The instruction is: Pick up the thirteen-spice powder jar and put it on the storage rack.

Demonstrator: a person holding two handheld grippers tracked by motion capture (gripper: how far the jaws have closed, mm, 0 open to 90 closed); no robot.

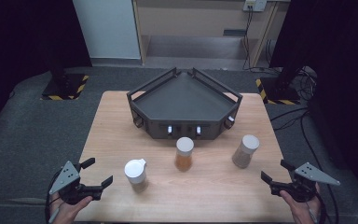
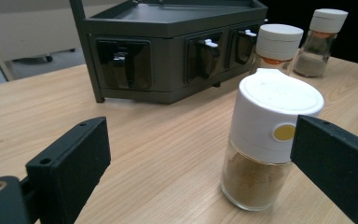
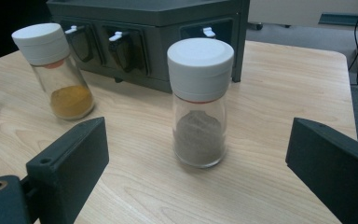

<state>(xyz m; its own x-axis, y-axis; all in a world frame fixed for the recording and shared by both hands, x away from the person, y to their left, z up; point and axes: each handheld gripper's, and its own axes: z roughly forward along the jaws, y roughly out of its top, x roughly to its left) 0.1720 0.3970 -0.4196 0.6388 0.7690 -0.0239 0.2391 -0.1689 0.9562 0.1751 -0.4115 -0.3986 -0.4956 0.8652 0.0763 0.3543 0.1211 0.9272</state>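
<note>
Three white-capped spice jars stand on the wooden table (image 1: 112, 135) in front of a dark corner rack (image 1: 184, 100). The left jar (image 1: 136, 174) (image 2: 265, 144) holds brown powder and has a flip cap. An orange-powder jar (image 1: 184, 153) (image 3: 58, 70) (image 2: 276, 44) stands in the middle. On the right is the grey-powder jar (image 1: 245, 150) (image 3: 199, 102) (image 2: 319, 42). My left gripper (image 1: 99, 172) (image 2: 200, 172) is open near the table's front left corner, short of the left jar. At the front right my right gripper (image 1: 274, 171) (image 3: 198, 172) is open, facing the grey-powder jar.
The rack's front carries several small black hook holders (image 2: 205, 56) with white clips. Grey carpet (image 1: 37, 135) surrounds the table. Black stands with yellow-striped bases (image 1: 65, 86) and cables (image 1: 303, 126) lie beyond the far corners.
</note>
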